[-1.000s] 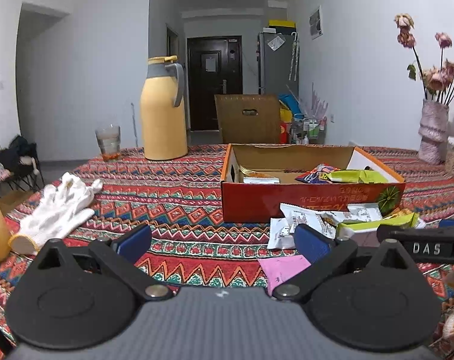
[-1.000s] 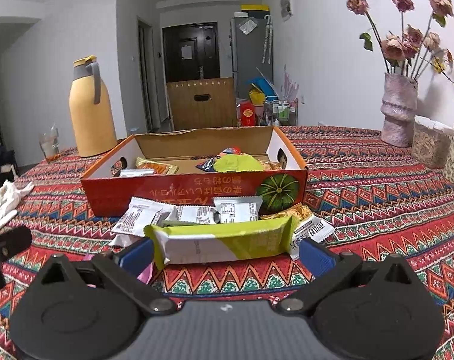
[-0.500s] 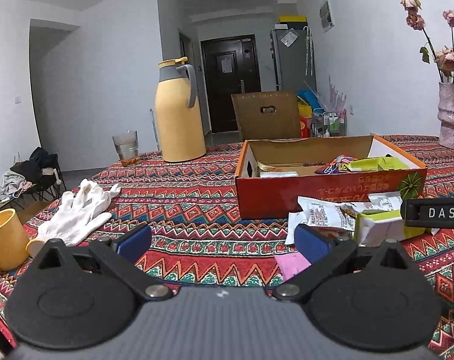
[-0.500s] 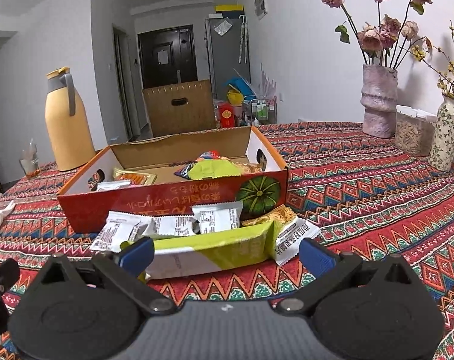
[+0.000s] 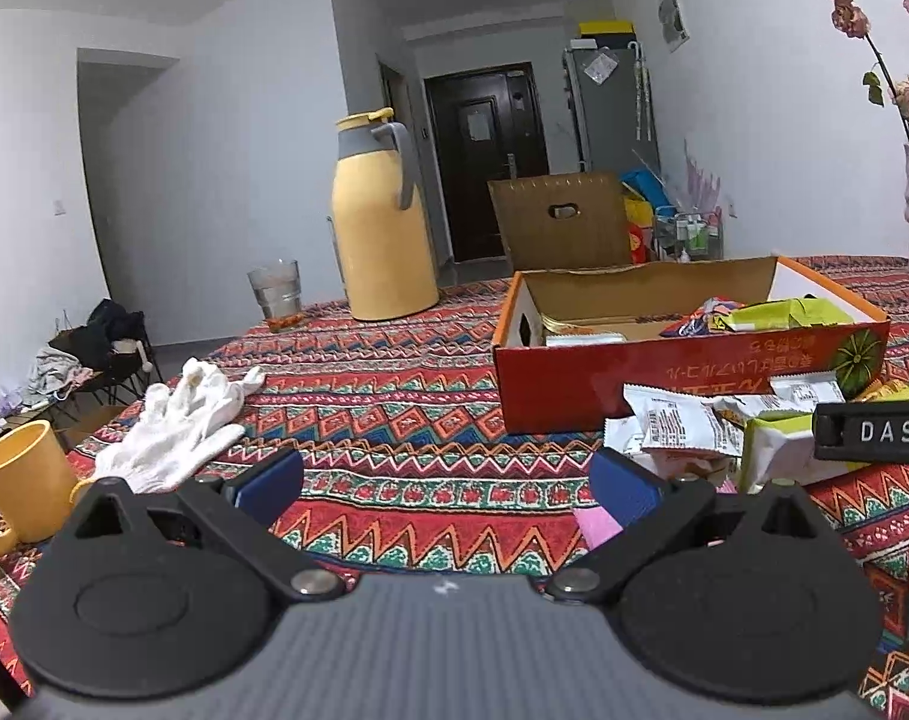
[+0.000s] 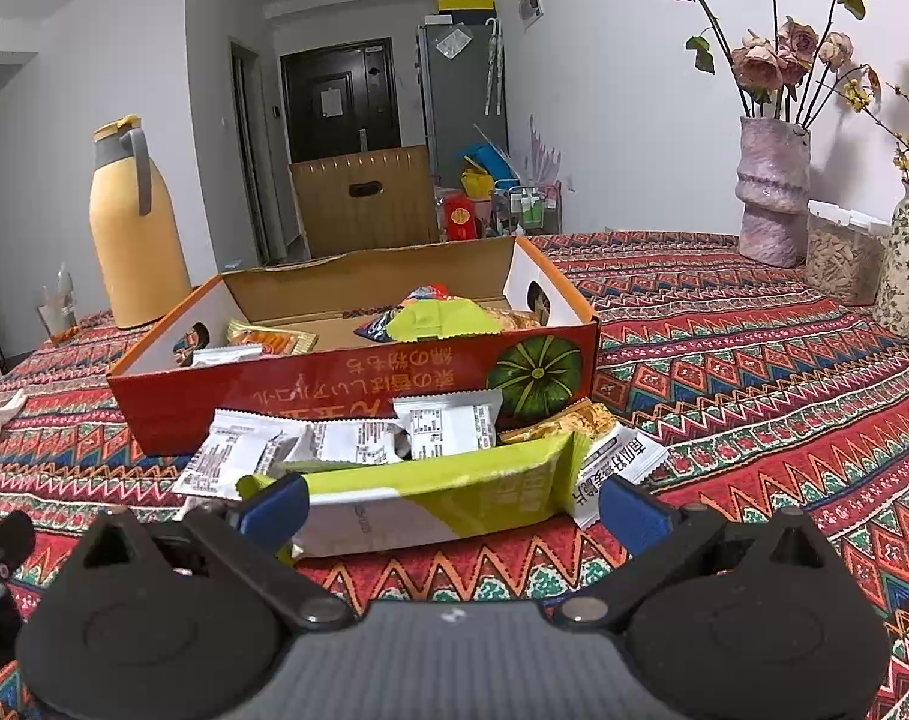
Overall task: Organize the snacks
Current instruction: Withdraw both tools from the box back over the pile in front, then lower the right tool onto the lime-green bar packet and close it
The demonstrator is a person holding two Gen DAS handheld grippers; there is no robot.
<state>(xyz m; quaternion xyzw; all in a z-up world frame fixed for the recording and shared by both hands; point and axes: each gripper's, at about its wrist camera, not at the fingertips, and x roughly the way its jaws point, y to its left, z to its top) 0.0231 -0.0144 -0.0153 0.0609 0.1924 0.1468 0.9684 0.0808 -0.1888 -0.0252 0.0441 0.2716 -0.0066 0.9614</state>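
Crinkly green snack bar (image 6: 430, 498) between spread jaws.

Pink packet (image 5: 595, 525) behind left fingers (image 5: 625, 489)

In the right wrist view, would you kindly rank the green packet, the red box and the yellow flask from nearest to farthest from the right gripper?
1. Green packet: lies between the open fingers of the right gripper.
2. Red box: just behind the packets, centre.
3. Yellow flask: far left, beyond the box.
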